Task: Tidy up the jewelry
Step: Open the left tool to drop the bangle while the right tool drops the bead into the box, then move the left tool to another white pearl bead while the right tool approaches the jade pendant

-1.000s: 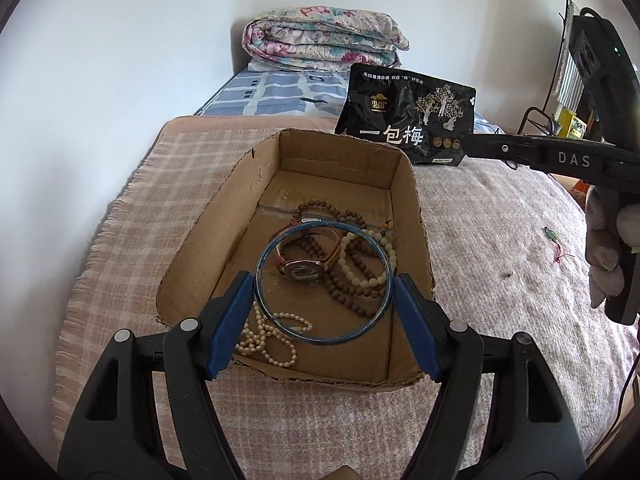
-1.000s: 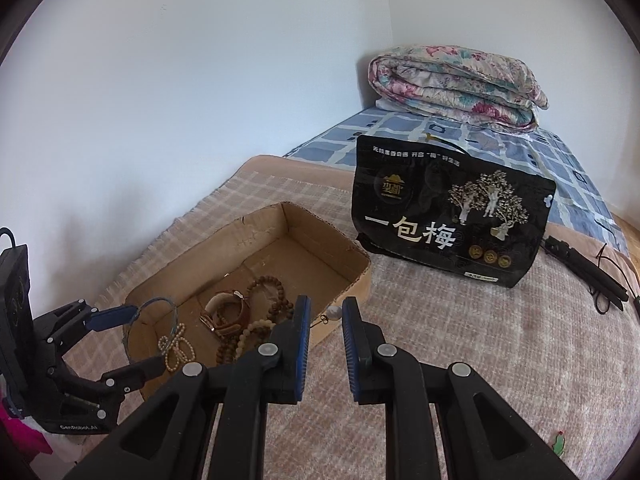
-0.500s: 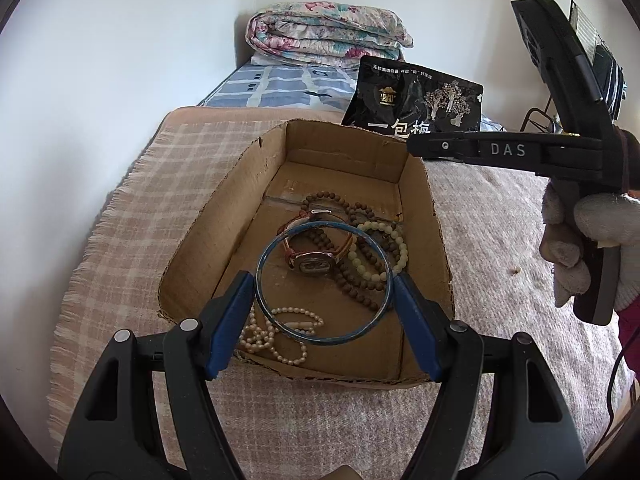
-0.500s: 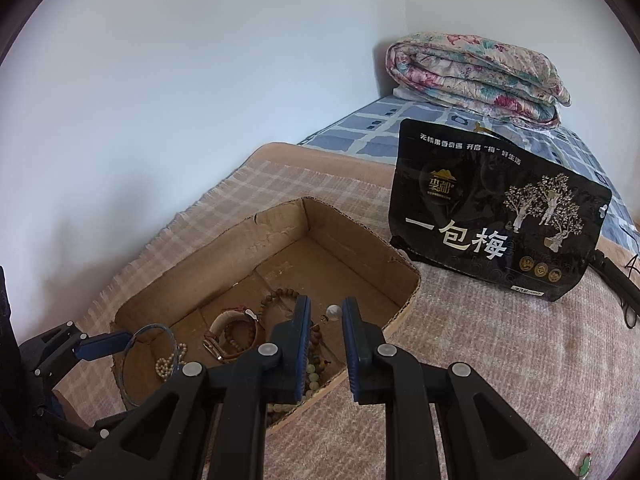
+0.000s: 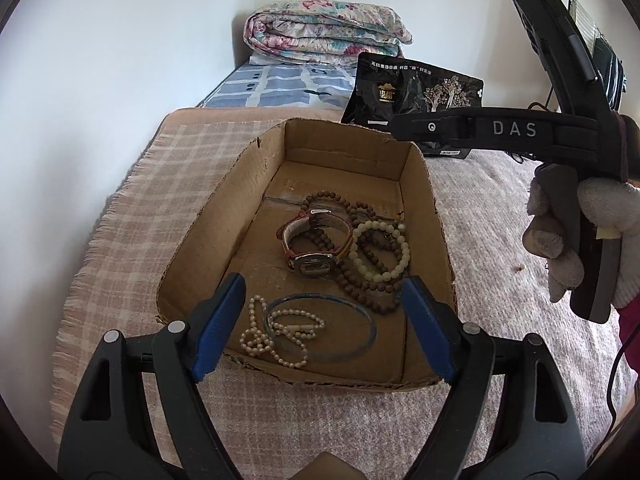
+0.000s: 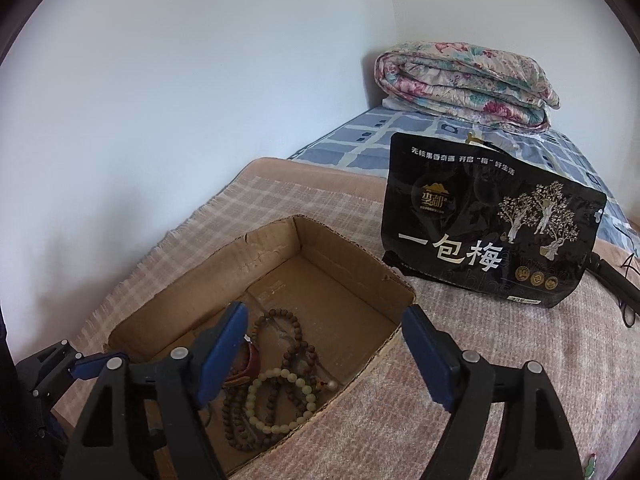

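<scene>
Dropped from the left gripper (image 5: pixel 322 322), the bangle (image 5: pixel 362 312) now lies in the box (image 5: pixel 434 216), near its front wall, on the pearls (image 5: pixel 256 338). Both grippers have just been opening; the right gripper (image 6: pixel 324 354) is also released and empty over the box, probably ready for another piece.

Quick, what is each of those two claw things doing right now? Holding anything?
Left gripper: open, jaws just widened, holding nothing; the blue bangle lies in the cardboard box below.
Right gripper: open, jaws just spread, empty, above the box.
</scene>
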The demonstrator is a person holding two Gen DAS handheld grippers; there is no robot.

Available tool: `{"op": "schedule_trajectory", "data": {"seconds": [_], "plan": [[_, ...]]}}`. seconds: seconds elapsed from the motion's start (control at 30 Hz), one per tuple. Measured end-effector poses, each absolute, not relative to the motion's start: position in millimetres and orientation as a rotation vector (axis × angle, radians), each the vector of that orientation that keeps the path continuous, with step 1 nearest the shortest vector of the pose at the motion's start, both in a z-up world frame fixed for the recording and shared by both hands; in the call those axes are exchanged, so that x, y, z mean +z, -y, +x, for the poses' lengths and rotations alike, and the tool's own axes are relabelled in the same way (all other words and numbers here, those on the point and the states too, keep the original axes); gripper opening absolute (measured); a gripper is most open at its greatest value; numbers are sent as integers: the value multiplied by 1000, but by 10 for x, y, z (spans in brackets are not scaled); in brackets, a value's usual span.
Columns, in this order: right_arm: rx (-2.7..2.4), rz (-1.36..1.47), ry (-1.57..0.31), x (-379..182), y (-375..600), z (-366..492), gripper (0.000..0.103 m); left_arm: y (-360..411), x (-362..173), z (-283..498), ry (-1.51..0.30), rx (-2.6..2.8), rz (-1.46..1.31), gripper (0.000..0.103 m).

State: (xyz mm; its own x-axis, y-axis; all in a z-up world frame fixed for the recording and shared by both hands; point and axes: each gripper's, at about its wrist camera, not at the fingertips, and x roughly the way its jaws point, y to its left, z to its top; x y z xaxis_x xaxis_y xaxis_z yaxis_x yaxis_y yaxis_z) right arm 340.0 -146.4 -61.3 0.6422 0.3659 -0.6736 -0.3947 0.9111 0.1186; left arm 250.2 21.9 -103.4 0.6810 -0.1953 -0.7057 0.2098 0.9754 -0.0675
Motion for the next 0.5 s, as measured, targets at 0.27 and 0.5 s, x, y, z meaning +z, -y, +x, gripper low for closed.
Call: {"op": "schedule_trajectory", "data": {"seconds": [0.27,0.5], "plan": [[388,-26,-754,-552,1613,3349,97,-188,-972,2450,-782,-230,6,83],[381,-27,-739,-452,1701,3244,99,-158,-858,2371,-761,-232,5,83]]}}
